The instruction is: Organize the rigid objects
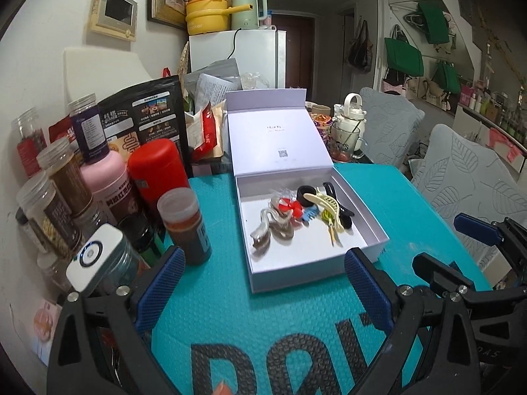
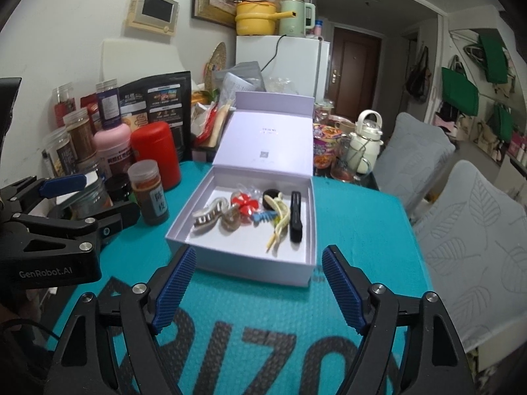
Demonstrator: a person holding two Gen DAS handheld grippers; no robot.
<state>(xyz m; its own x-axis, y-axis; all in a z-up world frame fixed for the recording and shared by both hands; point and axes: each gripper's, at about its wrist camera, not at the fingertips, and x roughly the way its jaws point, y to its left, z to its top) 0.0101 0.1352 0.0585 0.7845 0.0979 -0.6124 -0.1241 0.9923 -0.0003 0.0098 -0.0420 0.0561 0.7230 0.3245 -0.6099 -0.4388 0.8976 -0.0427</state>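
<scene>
Hair clips [image 2: 250, 212] lie together inside your open white box [image 2: 243, 265] on the teal mat [image 2: 362, 217], while your left gripper [image 1: 263, 283] and right gripper [image 2: 260, 284] hang spread wide, empty, just short of it.

A teal mat [image 2: 346, 217] with a fine dimpled texture and large dark grey letters fills the lower frame. On it sits a pale lilac box [image 2: 250, 265], white inside, holding a cream claw clip [image 2: 280, 212], a black clip [image 2: 295, 219], a red flower clip [image 2: 244, 204] and a blue clip [image 2: 262, 216]. At left stand a red canister [image 2: 158, 154] and a pink bottle [image 2: 112, 146]. The gripper pads [image 2: 173, 291] are ribbed blue on black arms. At right, grey cushions [image 2: 474, 227] carry a leaf pattern.
</scene>
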